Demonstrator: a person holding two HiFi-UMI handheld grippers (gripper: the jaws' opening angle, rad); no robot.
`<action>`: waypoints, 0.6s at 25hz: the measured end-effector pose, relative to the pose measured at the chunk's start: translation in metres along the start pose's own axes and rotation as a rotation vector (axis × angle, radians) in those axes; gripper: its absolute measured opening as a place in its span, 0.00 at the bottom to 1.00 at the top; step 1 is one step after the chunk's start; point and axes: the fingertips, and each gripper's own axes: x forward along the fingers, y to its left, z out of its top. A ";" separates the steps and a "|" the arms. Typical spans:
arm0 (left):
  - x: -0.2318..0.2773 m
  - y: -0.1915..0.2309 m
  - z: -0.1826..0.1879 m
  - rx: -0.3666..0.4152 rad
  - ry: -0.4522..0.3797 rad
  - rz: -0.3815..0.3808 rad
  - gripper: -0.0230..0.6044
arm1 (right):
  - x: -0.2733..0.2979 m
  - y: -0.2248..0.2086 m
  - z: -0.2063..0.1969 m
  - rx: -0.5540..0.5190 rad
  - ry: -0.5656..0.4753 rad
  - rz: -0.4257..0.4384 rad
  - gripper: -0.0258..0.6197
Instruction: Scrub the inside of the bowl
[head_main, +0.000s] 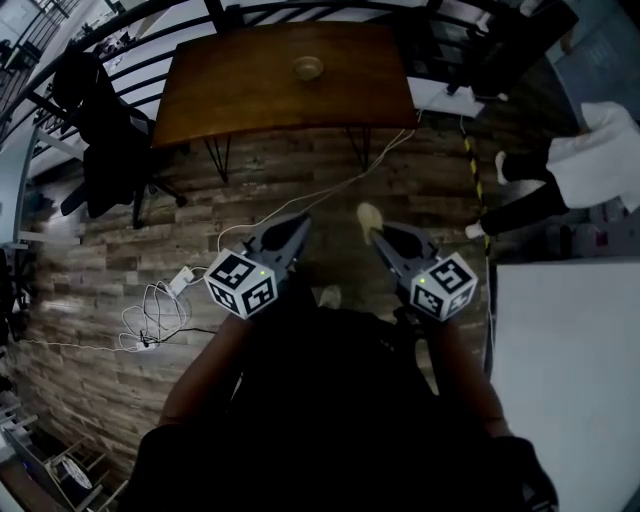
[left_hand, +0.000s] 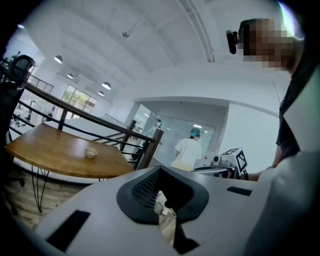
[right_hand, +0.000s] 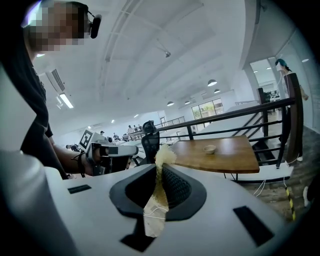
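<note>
My right hand-held gripper (right_hand: 161, 169) pinching scrub pad (right_hand: 164, 154); left hand-held gripper (left_hand: 159, 174) pressed together, empty. Bowl (head_main: 308, 68) on desk (head_main: 225, 95) well apart: I steady rim before scrubbing.

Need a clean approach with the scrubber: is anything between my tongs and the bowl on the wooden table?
Nothing visible blocks the way. The bowl sits alone on the table. Only open floor lies between, with a white cable lying across it. The right tongs hold the scrubber.
</note>
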 end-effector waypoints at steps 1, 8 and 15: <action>-0.002 -0.004 -0.001 0.004 -0.002 0.001 0.03 | -0.003 0.003 -0.001 0.004 -0.001 0.001 0.11; -0.012 -0.025 0.000 0.042 -0.018 0.012 0.03 | -0.018 0.012 -0.004 -0.001 -0.020 0.020 0.11; -0.019 -0.036 -0.005 0.051 -0.023 0.021 0.03 | -0.026 0.019 -0.005 -0.012 -0.042 0.028 0.11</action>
